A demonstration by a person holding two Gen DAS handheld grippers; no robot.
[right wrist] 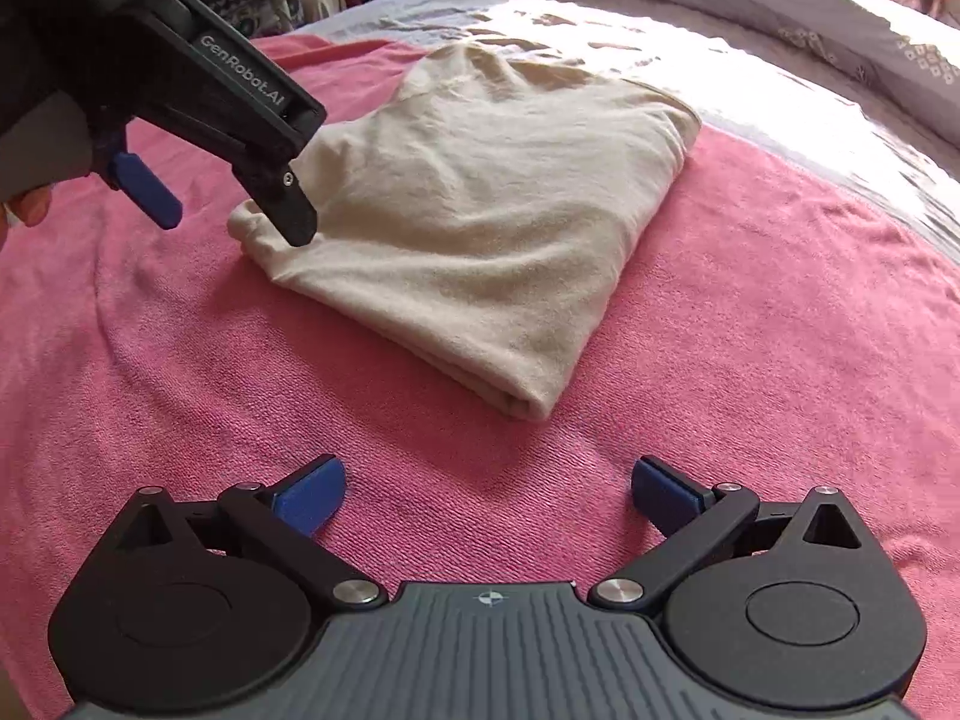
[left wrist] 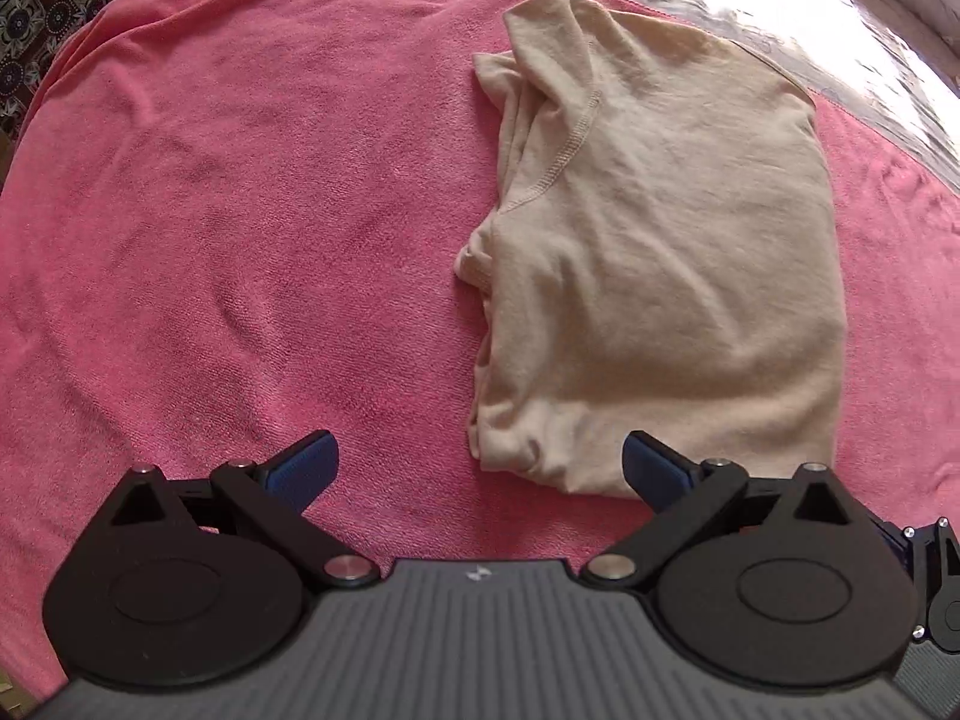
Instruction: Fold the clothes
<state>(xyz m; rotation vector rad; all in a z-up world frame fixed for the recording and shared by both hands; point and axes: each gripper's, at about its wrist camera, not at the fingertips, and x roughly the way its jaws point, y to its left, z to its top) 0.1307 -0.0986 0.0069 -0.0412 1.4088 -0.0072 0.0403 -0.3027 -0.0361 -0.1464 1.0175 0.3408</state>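
Bed: a grey sheet [right wrist: 750,96] covers it, sunlit along the far side, with a patterned grey pillow or quilt [right wrist: 870,30] at the far right edge.
Towel: a pink towel [left wrist: 240,210] lies spread flat over the sheet and fills most of both views.
Garment: a beige shirt [left wrist: 660,252] lies folded into a rough rectangle on the towel, its far end reaching the towel's edge by the sheet; stitched seams and bunched layers show along its left side.
Left gripper: the left gripper [left wrist: 480,468] points down near the garment's near-left corner, its 2 blue-padded fingers spread wide, nothing between them.
Right gripper: the right gripper [right wrist: 489,492] hangs over bare towel just short of the garment's near corner, jaws wide apart and empty.
Hand: fingers [right wrist: 27,204] show at the left edge of the right wrist view.
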